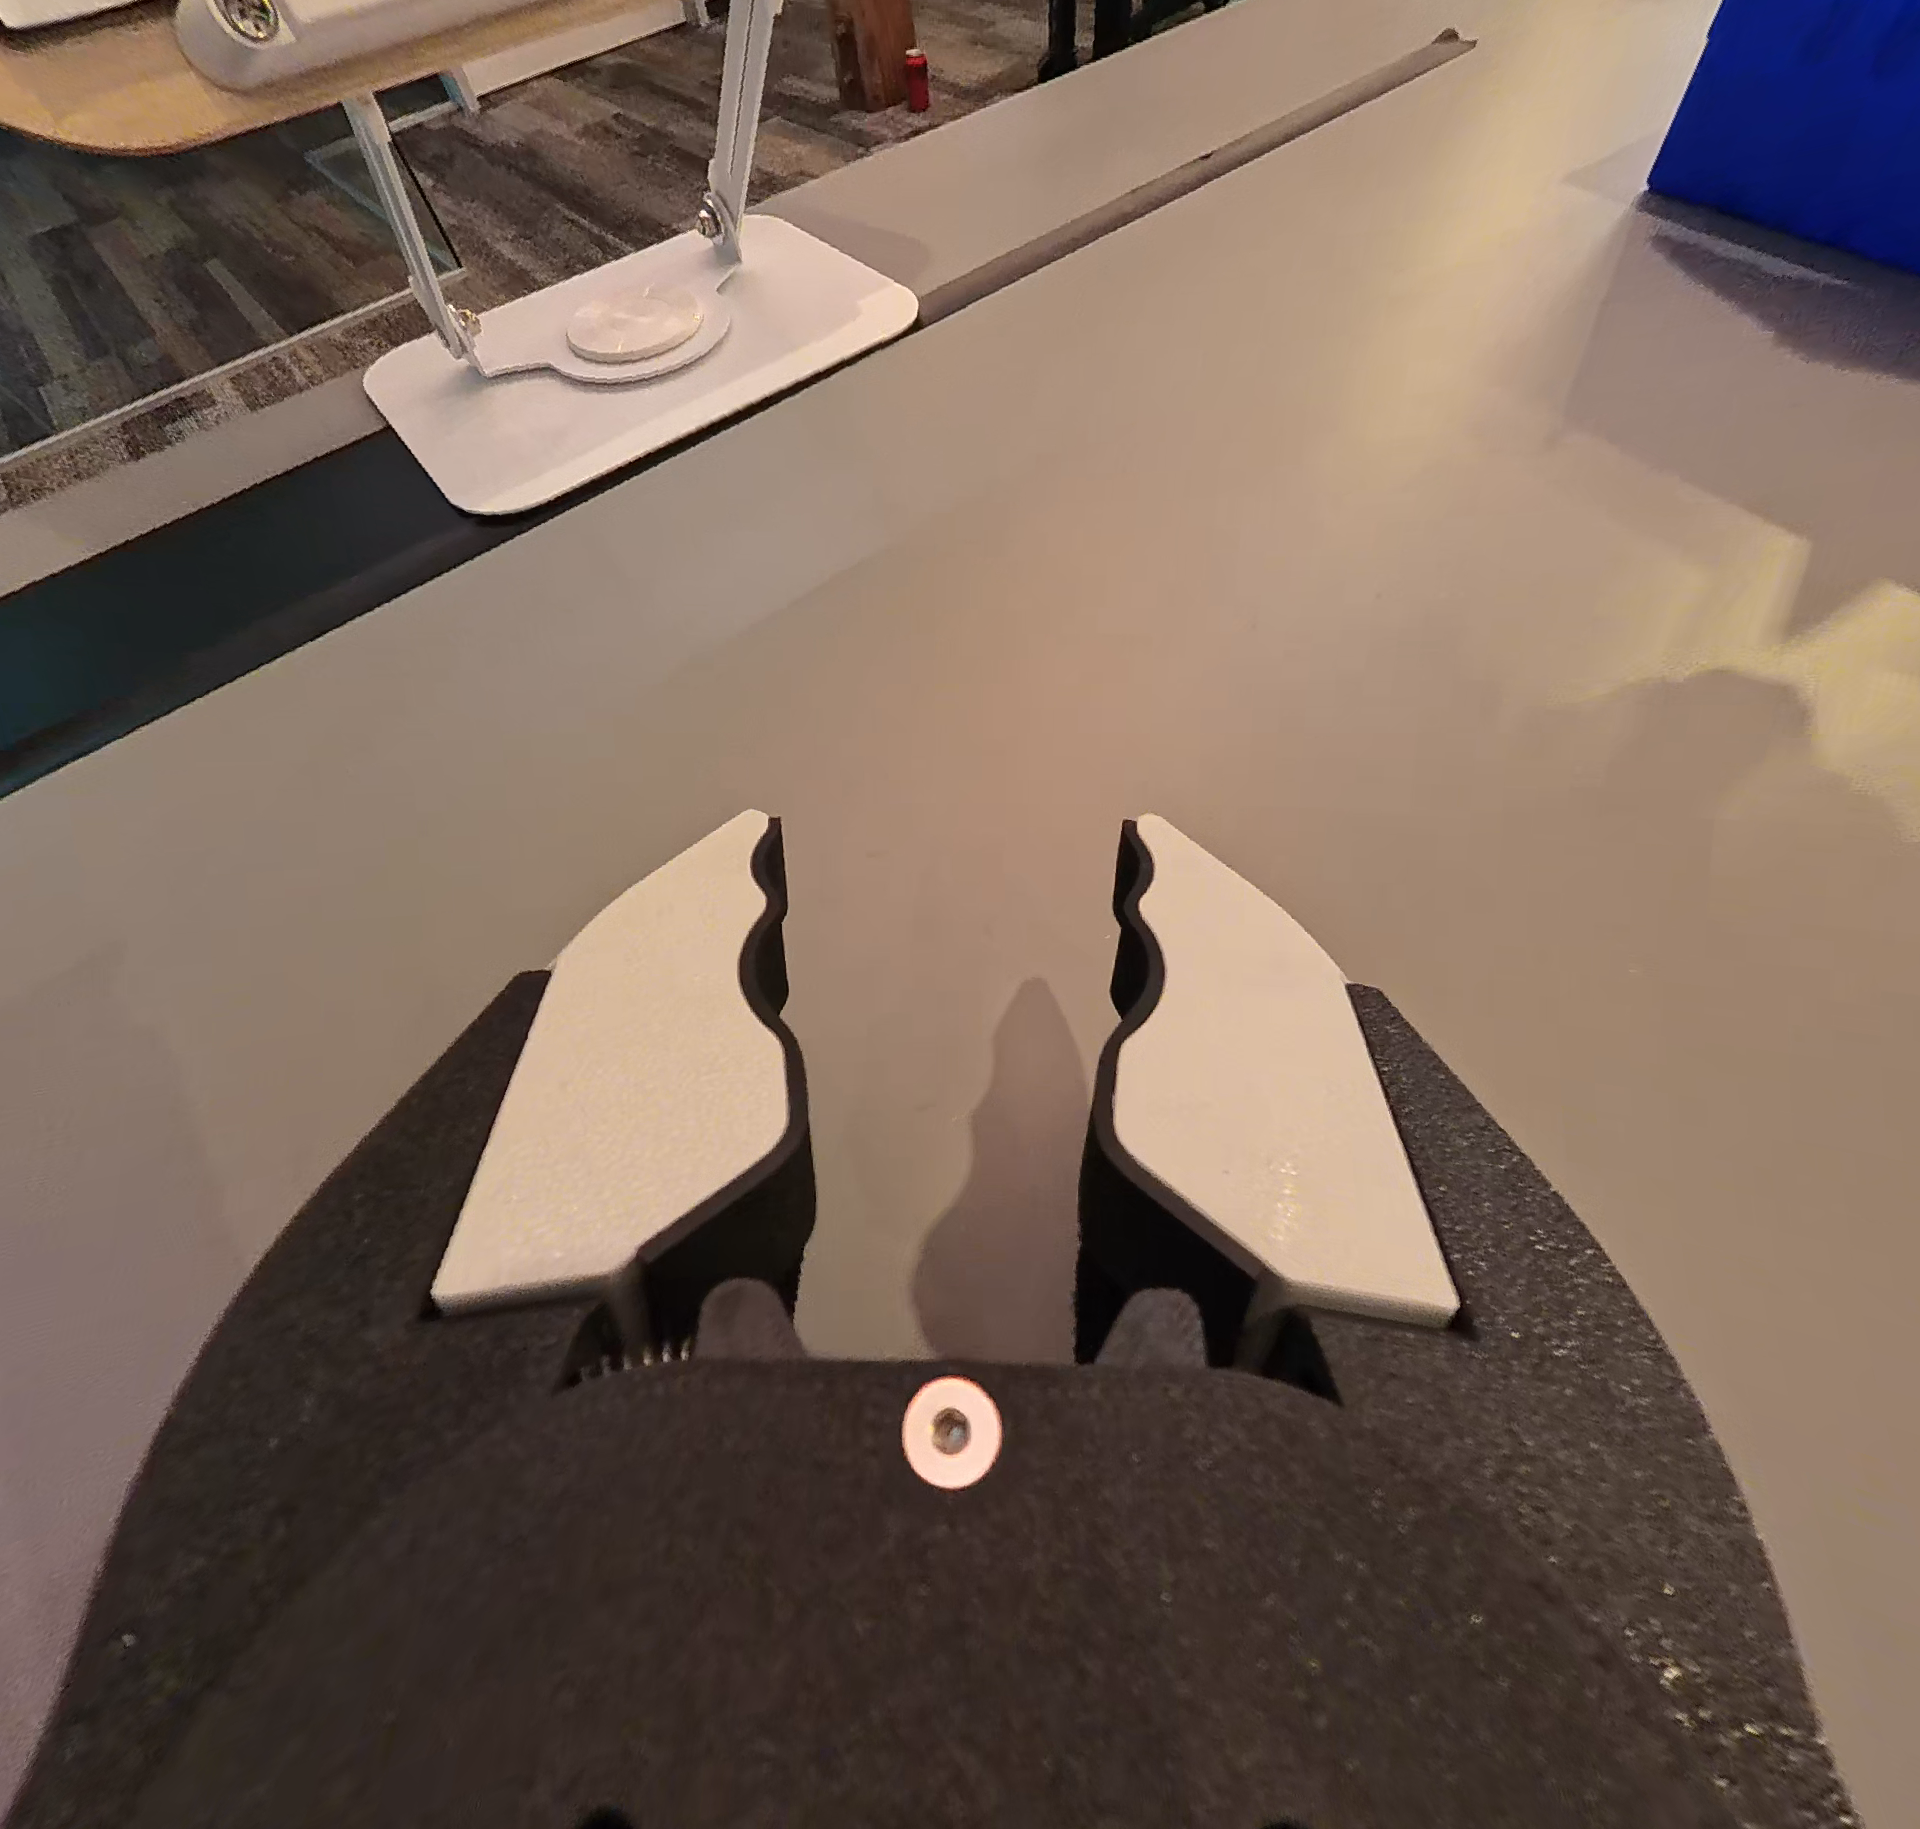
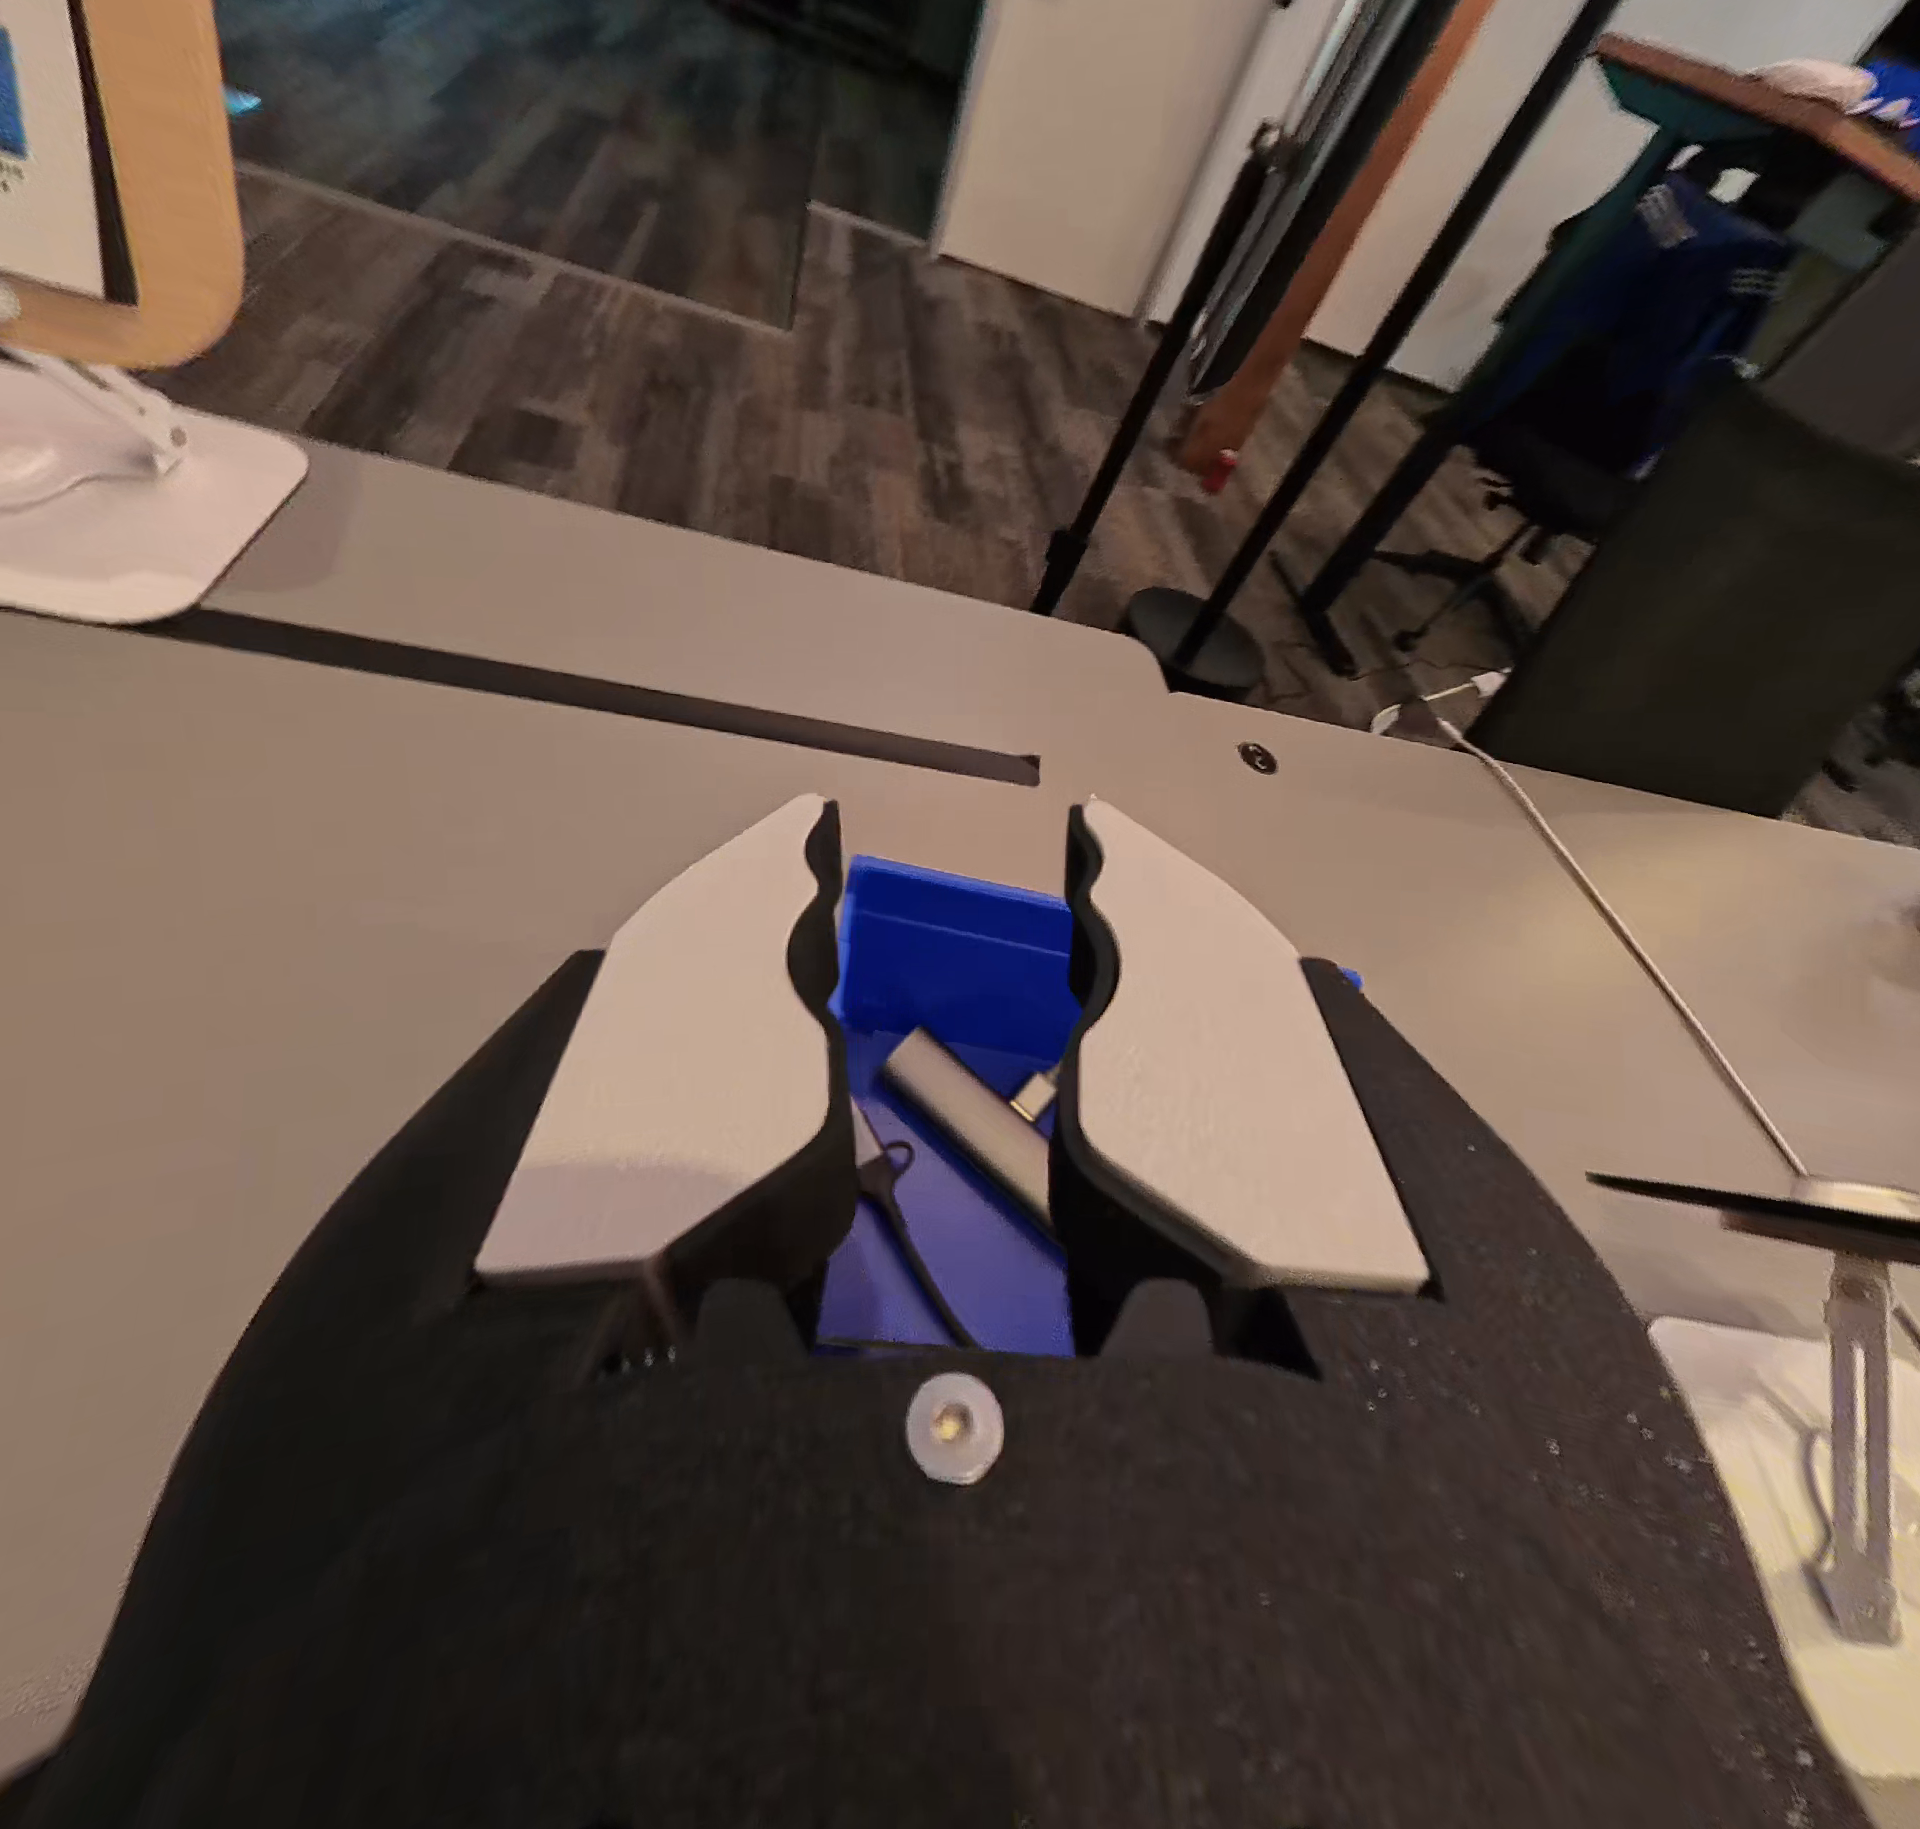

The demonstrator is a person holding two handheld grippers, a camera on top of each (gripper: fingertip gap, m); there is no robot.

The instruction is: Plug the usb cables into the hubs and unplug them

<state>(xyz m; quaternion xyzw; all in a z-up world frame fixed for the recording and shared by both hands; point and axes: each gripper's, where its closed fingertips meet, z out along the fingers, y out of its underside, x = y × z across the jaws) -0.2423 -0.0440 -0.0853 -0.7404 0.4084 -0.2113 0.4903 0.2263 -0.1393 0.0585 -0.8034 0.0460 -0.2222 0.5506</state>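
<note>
Broadly grey and matte, the tabletop (image 1: 1143, 553), with warm light glare streaking toward 3 o'clock in the left wrist view. Left tongs (image 1: 951, 839) parted wide over bare surface, gripping nothing, a pointed shadow between the two white fingers. At 11 o'clock, a white stand base (image 1: 644, 366) flat at the tabletop's far edge, thin metal legs rising to a pale wooden board (image 1: 125, 86) above. Just past the base, a long dark slot (image 1: 1195, 190) cut into the grey, running toward 1 o'clock. At 2 o'clock, a blue bin (image 1: 1808, 86), only one side in frame. Beyond the edge, dark wood-look plank flooring (image 1: 260, 210), furniture legs, a small red can (image 1: 916, 80) on the floor. Right tongs (image 2: 951, 818) likewise spread apart and empty, poised above a blue bin (image 2: 956, 938); inside it, between the fingers, a slim grey hub (image 2: 961, 1104), a silver usb plug (image 2: 1039, 1093) close by at its 3 o'clock, and a thin black cable (image 2: 914, 1249) trailing toward 6 o'clock. Whether plug and hub joined, not clear. At 3 o'clock, a white cord (image 2: 1621, 917) across the tabletop and a second stand (image 2: 1860, 1447). Farther off, black tripod poles, a white door, blue cloth over a chair, all somewhat blurred.
</note>
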